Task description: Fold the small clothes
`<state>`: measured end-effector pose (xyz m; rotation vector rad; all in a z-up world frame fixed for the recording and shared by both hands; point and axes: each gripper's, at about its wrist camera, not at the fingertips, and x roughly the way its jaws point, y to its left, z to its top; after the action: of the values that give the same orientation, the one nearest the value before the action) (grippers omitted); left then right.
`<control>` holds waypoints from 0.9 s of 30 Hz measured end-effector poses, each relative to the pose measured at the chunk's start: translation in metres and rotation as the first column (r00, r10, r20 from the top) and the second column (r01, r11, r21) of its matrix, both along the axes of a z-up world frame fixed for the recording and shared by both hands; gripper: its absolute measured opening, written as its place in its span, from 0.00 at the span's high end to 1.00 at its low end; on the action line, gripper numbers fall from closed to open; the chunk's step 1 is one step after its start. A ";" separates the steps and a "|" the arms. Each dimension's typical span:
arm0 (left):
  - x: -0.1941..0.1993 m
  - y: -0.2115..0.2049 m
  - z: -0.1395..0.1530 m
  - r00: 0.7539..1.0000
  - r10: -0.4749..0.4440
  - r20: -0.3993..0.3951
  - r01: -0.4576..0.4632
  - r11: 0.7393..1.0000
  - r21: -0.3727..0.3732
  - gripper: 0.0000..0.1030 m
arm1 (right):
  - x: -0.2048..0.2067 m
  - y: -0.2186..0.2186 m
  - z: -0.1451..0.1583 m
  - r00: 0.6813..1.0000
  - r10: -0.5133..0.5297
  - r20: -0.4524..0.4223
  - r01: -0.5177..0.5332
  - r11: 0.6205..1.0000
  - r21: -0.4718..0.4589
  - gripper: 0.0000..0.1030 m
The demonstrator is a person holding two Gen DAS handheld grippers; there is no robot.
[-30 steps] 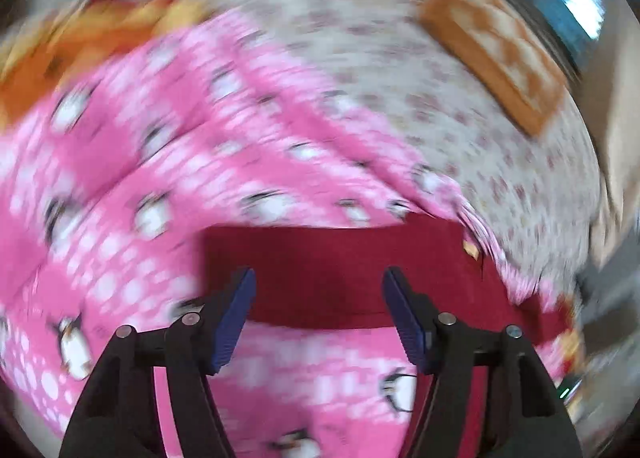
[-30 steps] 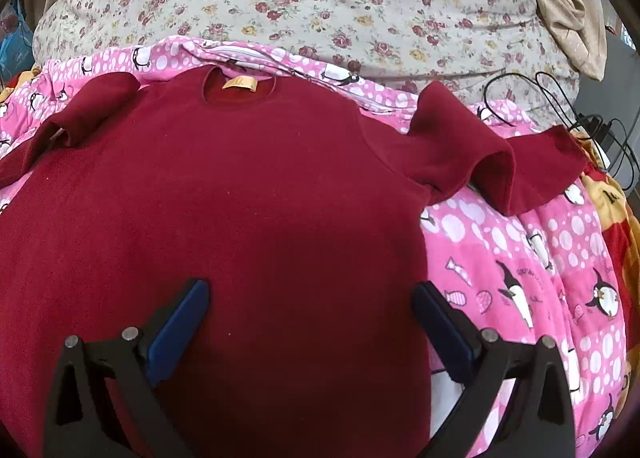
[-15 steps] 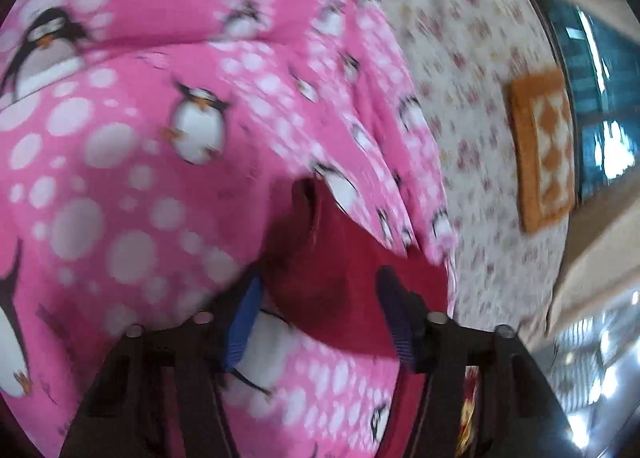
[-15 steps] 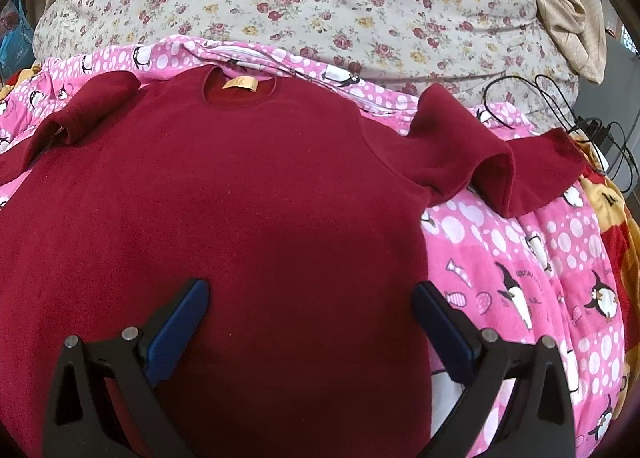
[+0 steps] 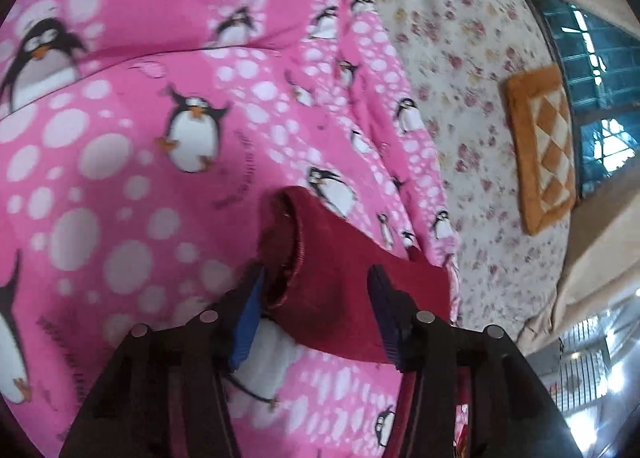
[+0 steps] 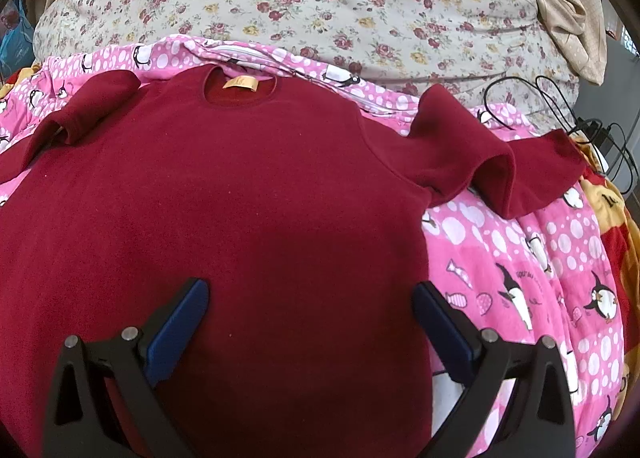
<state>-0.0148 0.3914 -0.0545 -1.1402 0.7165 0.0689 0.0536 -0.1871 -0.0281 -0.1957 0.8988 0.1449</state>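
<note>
- Lying flat and face up on the pink penguin blanket (image 6: 520, 258) over the bed, the dark red sweater (image 6: 240, 198) has its neck label (image 6: 240, 84) at the far side and both sleeves spread outward.
- The left tool (image 5: 316, 310) is at the left sleeve cuff (image 5: 288, 242); its blue pads (image 5: 248, 310) stand partly apart with the cuff between them. I cannot tell for sure whether they already pinch the cloth, but they do not look closed on it.
- The right tool (image 6: 312, 322) hovers wide open over the lower body of the sweater, holding nothing.
- The key relation: the left sleeve runs lengthwise away from the left tool, cuff end nearest, so that tool is the one placed to carry the sleeve inward across the body.
- The right sleeve (image 6: 480, 154) lies bunched well away from the right tool, toward the black cables (image 6: 560, 110).
- Judged from this, folding has barely begun.
</note>
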 end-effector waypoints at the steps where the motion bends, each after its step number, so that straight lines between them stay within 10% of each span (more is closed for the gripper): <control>1: 0.001 -0.001 0.001 1.000 -0.008 0.019 0.008 1.000 -0.008 0.75 | 0.000 0.000 0.000 1.000 0.000 0.001 0.000 1.000 0.000 0.00; 5: 0.001 -0.001 0.001 0.999 0.033 -0.033 -0.030 0.997 0.065 1.00 | 0.000 0.000 0.000 1.000 -0.001 0.000 0.001 1.000 0.000 0.00; 8: -0.002 0.002 0.005 0.990 0.073 -0.118 -0.056 0.989 0.140 1.00 | 0.000 0.000 0.000 1.000 -0.001 0.001 0.001 1.000 0.001 0.00; 12: -0.024 0.029 0.087 0.975 0.224 -0.008 -0.206 0.910 0.359 1.00 | -0.001 0.000 0.000 1.000 -0.003 0.004 0.003 1.000 0.001 0.00; 16: -0.048 0.054 0.148 0.949 0.302 0.093 -0.313 0.854 0.415 1.00 | -0.001 0.001 0.000 1.000 -0.004 0.001 0.004 1.000 -0.002 0.00; 22: 0.004 -0.033 0.179 0.985 -0.011 0.169 -0.069 0.888 0.454 1.00 | 0.000 0.000 -0.002 1.000 -0.008 -0.010 0.009 1.000 0.005 0.00; 27: 0.087 -0.189 0.158 0.907 -0.389 0.160 0.283 0.846 0.452 1.00 | 0.000 -0.008 0.007 0.999 -0.015 -0.051 0.018 0.998 0.058 0.00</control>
<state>0.0726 0.2025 0.1032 -0.5802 0.6312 -0.2095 0.0540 -0.1948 -0.0215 -0.1308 0.9452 0.1611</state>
